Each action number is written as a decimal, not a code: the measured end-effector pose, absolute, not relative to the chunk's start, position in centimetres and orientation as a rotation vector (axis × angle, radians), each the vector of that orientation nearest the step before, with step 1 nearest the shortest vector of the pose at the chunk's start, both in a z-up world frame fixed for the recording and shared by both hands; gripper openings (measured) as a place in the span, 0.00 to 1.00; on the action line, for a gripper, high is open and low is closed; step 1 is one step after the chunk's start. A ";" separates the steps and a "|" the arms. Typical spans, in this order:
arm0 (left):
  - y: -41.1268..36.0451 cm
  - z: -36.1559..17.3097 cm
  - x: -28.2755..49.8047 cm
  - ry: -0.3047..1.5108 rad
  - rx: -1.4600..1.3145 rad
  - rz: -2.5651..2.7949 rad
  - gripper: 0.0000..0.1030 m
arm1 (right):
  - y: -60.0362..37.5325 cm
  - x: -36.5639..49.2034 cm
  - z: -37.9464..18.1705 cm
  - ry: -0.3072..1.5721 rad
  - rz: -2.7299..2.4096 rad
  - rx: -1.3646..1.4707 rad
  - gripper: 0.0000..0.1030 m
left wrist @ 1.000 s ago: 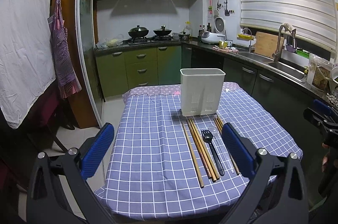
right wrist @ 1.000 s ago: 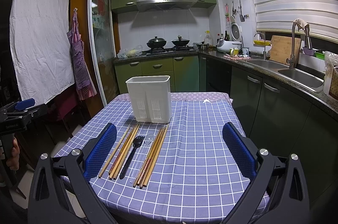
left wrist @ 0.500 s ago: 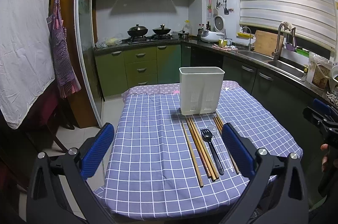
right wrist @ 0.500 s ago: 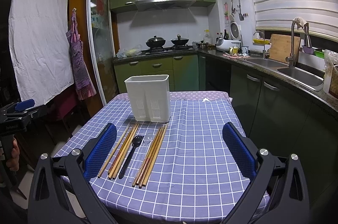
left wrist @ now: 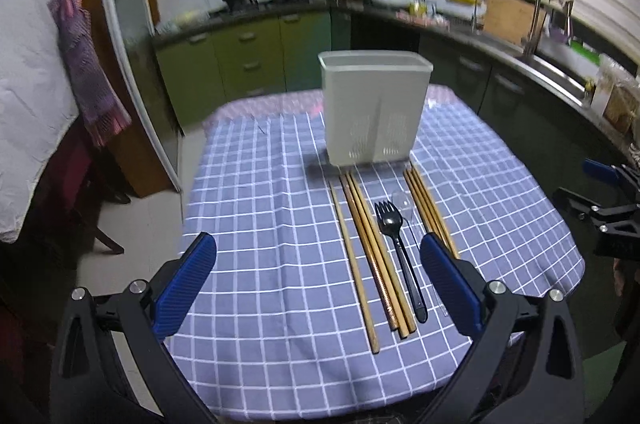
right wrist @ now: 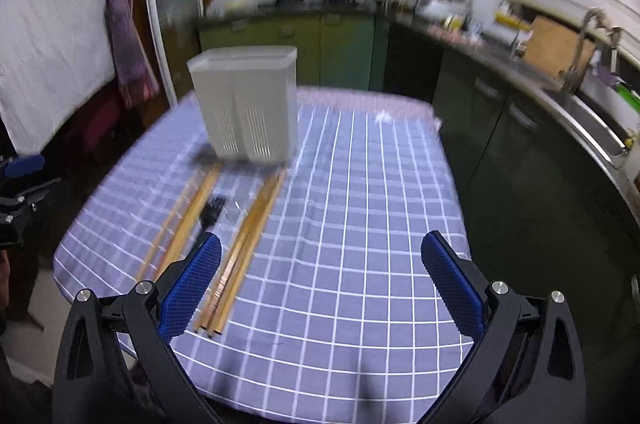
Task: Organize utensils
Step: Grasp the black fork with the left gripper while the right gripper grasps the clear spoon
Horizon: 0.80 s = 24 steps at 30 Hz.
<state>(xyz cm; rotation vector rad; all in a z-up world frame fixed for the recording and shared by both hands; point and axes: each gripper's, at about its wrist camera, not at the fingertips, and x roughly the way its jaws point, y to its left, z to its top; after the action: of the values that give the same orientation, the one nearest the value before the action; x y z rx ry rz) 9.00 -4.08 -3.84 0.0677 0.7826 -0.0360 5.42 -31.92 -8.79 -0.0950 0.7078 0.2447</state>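
Note:
A white slotted utensil holder (left wrist: pixel 375 108) stands upright on the blue checked tablecloth (left wrist: pixel 260 224); it also shows in the right wrist view (right wrist: pixel 246 108). In front of it lie wooden chopsticks (left wrist: pixel 372 252), a black plastic fork (left wrist: pixel 400 256), a clear spoon (left wrist: pixel 404 206) and a second chopstick bundle (left wrist: pixel 428 208). In the right wrist view the right chopstick bundle (right wrist: pixel 244 248) and the fork (right wrist: pixel 210 212) lie by the left finger. My left gripper (left wrist: pixel 318 264) is open and empty above the table's near part. My right gripper (right wrist: pixel 320 264) is open and empty above the cloth.
Green kitchen cabinets (left wrist: pixel 248 60) and a stove with pots stand behind the table. A counter with a sink (left wrist: pixel 556 68) runs along the right. A white sheet (left wrist: pixel 24 104) and an apron hang on the left. The other gripper shows at the right edge (left wrist: pixel 612 212).
Both grippers have moved forward and tilted down over the table. The utensils and holder look larger and nearer. Nothing was grasped; both stay open.

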 end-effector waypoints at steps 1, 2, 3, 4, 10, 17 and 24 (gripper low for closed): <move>-4.5 -4.4 10.0 0.813 0.074 -0.040 0.94 | -31.7 6.1 -9.1 0.725 0.253 -0.104 0.96; -5.0 -5.0 10.8 0.843 0.079 -0.046 0.94 | -31.4 6.9 -9.4 0.753 0.267 -0.114 0.96; -5.5 -5.5 11.6 0.870 0.078 -0.065 0.94 | -31.1 7.5 -9.7 0.775 0.274 -0.123 0.96; -6.1 -6.1 12.6 0.912 0.078 -0.081 0.94 | -30.9 8.3 -9.9 0.798 0.282 -0.129 0.96; -8.9 -9.5 17.3 1.140 0.019 -0.153 0.59 | -30.9 14.1 -11.6 1.004 0.296 -0.090 0.79; -10.9 -13.4 20.2 1.329 0.011 -0.135 0.34 | -29.9 17.6 -14.6 1.197 0.321 -0.099 0.50; -12.5 -13.8 20.8 1.346 0.020 -0.150 0.27 | -29.7 19.4 -16.0 1.257 0.347 -0.066 0.42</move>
<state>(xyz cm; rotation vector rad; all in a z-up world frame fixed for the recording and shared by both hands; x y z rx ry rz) 20.81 -12.52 -13.76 0.0199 1.3456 -0.1500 19.36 -29.74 -15.99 -0.0655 1.2568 0.3471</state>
